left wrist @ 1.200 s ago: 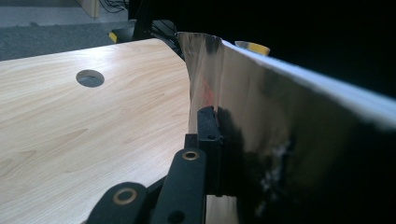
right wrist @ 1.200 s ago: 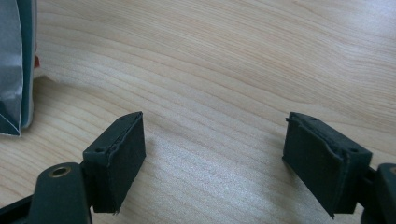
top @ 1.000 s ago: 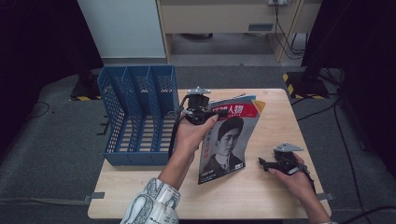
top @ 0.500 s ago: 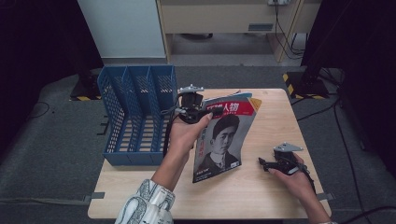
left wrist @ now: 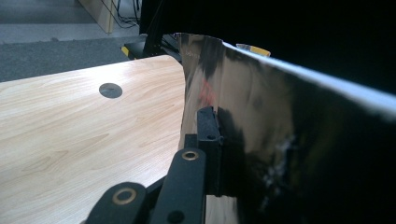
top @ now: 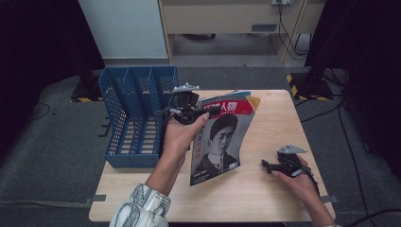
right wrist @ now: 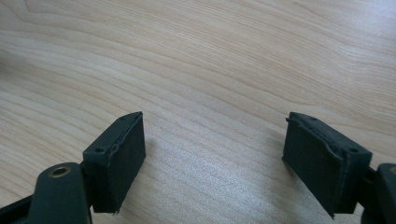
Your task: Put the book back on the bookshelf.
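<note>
A magazine (top: 220, 137) with a portrait cover and a red title band hangs tilted above the wooden table (top: 265, 189), lifted by its top left corner. My left gripper (top: 208, 112) is shut on that corner, just right of the blue file rack (top: 135, 118). In the left gripper view the glossy cover (left wrist: 261, 135) is clamped between the jaws, and one jaw is hidden behind it. Low over the table's right side my right gripper (top: 265, 164) stands open; its two pads (right wrist: 119, 158) are wide apart with bare wood between them.
The blue mesh rack has three upright slots and takes up the table's left side. More magazines (top: 246, 97) lie under the lifted one at the back. A round cable hole (left wrist: 110, 89) sits in the tabletop. Dark stands and cables surround the table.
My left gripper has carried the magazine leftward toward the rack and tipped it more upright. The right gripper has stayed where it was, open.
</note>
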### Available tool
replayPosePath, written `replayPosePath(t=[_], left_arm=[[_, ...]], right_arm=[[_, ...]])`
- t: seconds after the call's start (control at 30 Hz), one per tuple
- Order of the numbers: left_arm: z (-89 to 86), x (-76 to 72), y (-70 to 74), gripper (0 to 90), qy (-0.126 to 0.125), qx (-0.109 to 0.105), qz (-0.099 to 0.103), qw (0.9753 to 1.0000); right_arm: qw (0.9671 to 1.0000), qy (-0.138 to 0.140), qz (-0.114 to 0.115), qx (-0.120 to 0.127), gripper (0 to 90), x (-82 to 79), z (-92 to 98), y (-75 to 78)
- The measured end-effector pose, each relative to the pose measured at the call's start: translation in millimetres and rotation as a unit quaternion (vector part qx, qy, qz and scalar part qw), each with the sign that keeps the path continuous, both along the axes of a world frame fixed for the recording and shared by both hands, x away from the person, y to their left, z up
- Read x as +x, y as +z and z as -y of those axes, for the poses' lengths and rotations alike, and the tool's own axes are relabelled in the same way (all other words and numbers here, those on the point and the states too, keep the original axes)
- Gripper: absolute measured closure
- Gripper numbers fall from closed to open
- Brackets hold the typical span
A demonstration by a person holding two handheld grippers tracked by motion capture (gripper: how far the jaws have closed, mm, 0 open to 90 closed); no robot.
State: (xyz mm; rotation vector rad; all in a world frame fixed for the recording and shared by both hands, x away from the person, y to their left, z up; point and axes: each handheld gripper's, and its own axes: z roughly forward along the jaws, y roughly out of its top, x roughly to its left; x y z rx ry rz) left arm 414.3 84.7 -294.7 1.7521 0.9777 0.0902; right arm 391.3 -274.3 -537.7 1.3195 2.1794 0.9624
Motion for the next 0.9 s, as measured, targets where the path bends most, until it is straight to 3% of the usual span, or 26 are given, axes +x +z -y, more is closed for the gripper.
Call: replayPosePath(t=[0.9], left_arm=[[-52.7, -10.5, 36.2, 85.8, 0.033, -0.013, 0.011, 0.9993]], right_arm=[[1.0000, 0.000, 0.000, -0.001, 21.0, 1.1, -2.3, -0.1]])
